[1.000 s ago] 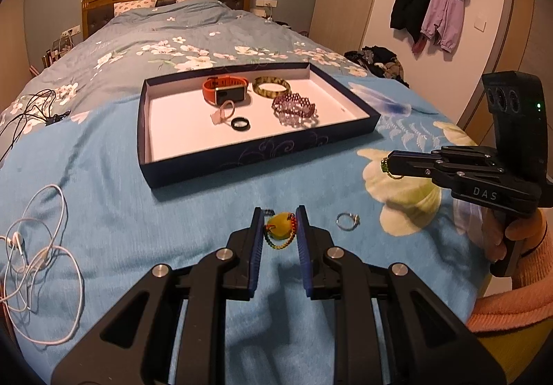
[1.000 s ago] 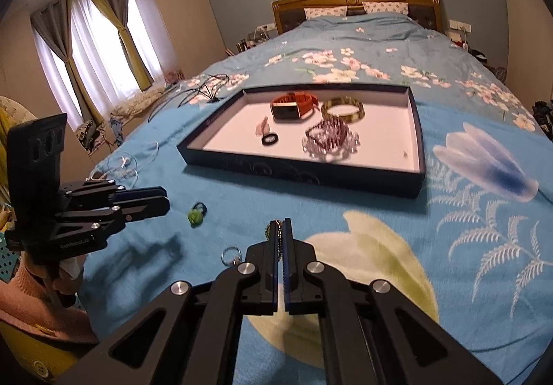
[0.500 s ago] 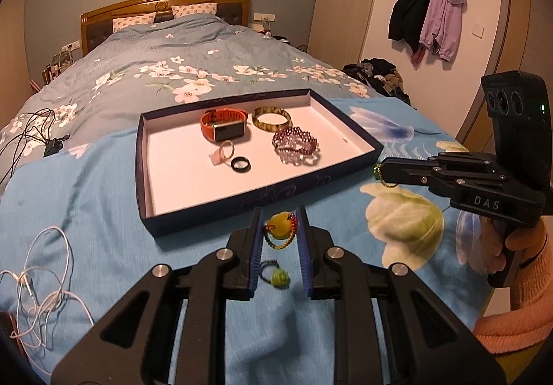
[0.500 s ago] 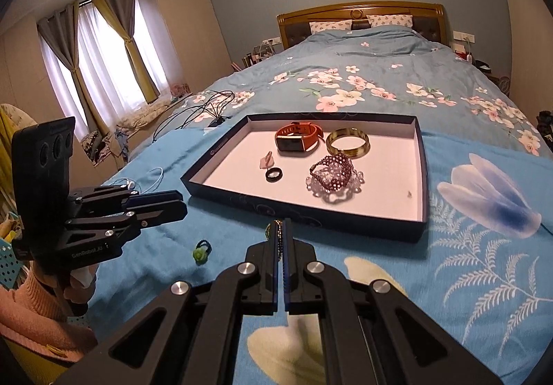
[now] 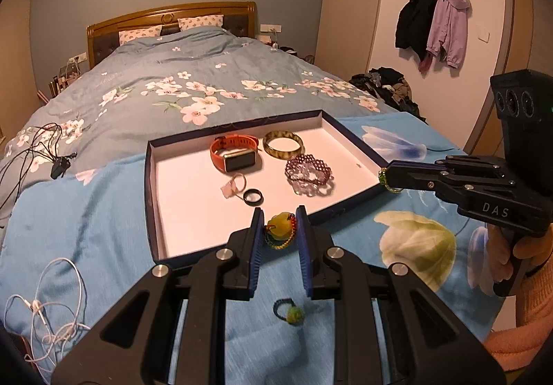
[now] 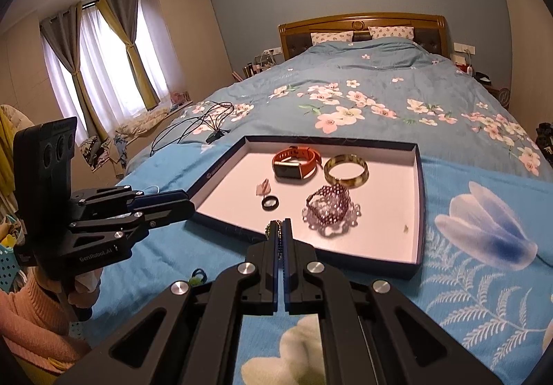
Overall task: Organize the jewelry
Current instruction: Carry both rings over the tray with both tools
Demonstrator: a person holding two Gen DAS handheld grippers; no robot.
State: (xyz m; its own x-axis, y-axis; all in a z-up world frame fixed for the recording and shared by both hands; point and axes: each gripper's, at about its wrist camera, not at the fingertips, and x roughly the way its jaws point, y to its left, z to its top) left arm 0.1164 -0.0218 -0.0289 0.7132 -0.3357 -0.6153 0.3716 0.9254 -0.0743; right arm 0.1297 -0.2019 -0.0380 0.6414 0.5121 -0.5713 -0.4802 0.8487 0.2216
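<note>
A shallow navy box lid (image 5: 150, 198) lies on the bed's blue cover (image 5: 79, 226), holding an orange smartwatch (image 5: 234, 153), a mottled bangle (image 5: 282, 144), a purple beaded bracelet (image 5: 307, 174), a pink ring (image 5: 233, 185) and a black ring (image 5: 252, 196).

The left hand-held gripper (image 5: 280, 229) is clamped on a yellow-stone beaded ring (image 5: 279, 227) over the lid's near rim. The right hand-held gripper (image 6: 280, 233) is pinched together on a small green-beaded ring (image 5: 387, 180) at the lid's right near corner; neither ring's axis is clear.

Both views are fisheye, each riding on a hand-held gripper and looking forward and downward along its fingers over the bed (image 5: 193, 81), toward the headboard. The left wrist view sits near the tray's (image 5: 150, 198) near corner, with the coats on the wall to its right. The right wrist view looks from further right, close to the tray (image 6: 420, 198), with curtained windows to its left. Both share the tray, the bed and three framed pictures, and each sees the other gripper at its edge.
</note>
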